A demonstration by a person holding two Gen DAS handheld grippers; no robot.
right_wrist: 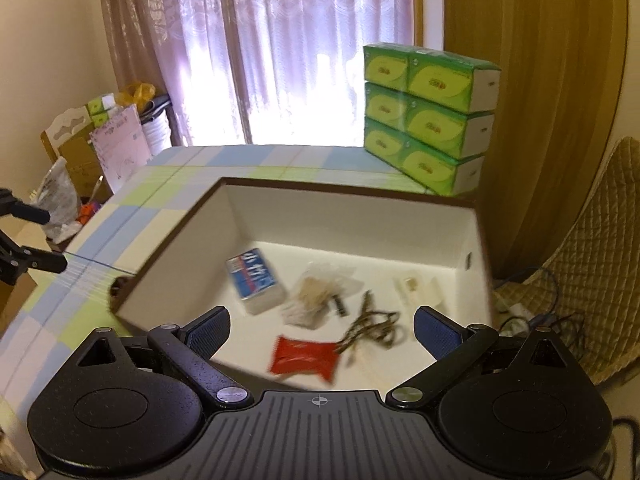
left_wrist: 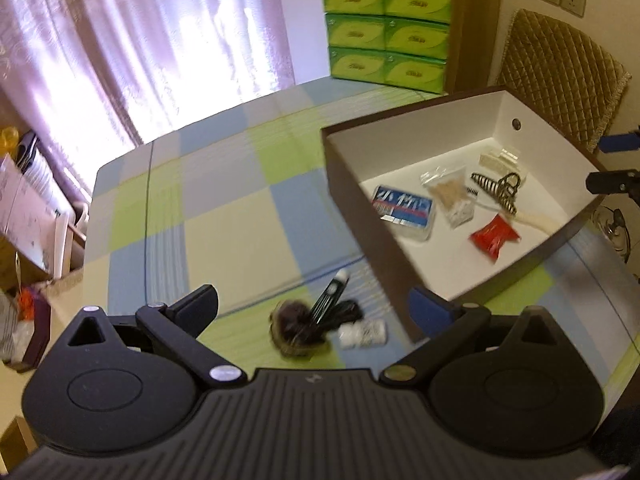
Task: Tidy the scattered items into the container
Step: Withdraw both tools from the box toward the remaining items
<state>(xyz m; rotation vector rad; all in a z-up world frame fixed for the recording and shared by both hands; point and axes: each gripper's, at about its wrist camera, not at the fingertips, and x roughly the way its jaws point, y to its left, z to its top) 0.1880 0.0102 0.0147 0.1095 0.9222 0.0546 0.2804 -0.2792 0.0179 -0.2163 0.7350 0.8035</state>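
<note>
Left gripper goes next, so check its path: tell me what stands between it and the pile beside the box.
Nothing visible does. The left gripper is open, and the pile lies on bare tablecloth just ahead of it, outside the box.

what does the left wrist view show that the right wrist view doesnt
Only the left wrist view shows the items not yet tidied, lying on the checked tablecloth between the open left gripper fingers: a dark fuzzy hair tie, a black comb-like clip and a small white packet.

Only the right wrist view shows the open right gripper held over the box.

Both show the brown white-lined box, its red packet, blue pack and the stacked green tissue boxes.
</note>
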